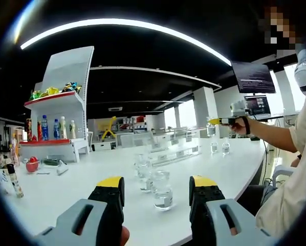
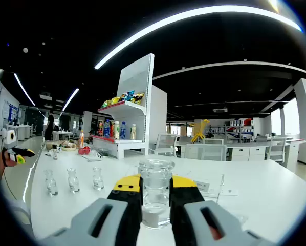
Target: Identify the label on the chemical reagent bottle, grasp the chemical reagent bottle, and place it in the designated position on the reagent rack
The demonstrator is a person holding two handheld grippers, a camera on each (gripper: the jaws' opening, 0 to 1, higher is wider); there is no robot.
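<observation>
Clamping a clear glass reagent bottle (image 2: 155, 197) between the jaws of the right hand-held gripper (image 2: 155, 205), gripping at mid-body below the stopper, lifted above the white surface (image 2: 265, 189). Holding the left hand-held gripper (image 1: 156, 197) released, jaws apart, hovering just short of more bottles (image 1: 162, 189). Treating the glass as rigid, slippery, fragile, probably part-filled with liquid, so keeping it upright. Farther off, seeing what is possibly the clear reagent rack (image 1: 176, 148); beyond, a white shelf (image 2: 125, 128) of drinks.
</observation>
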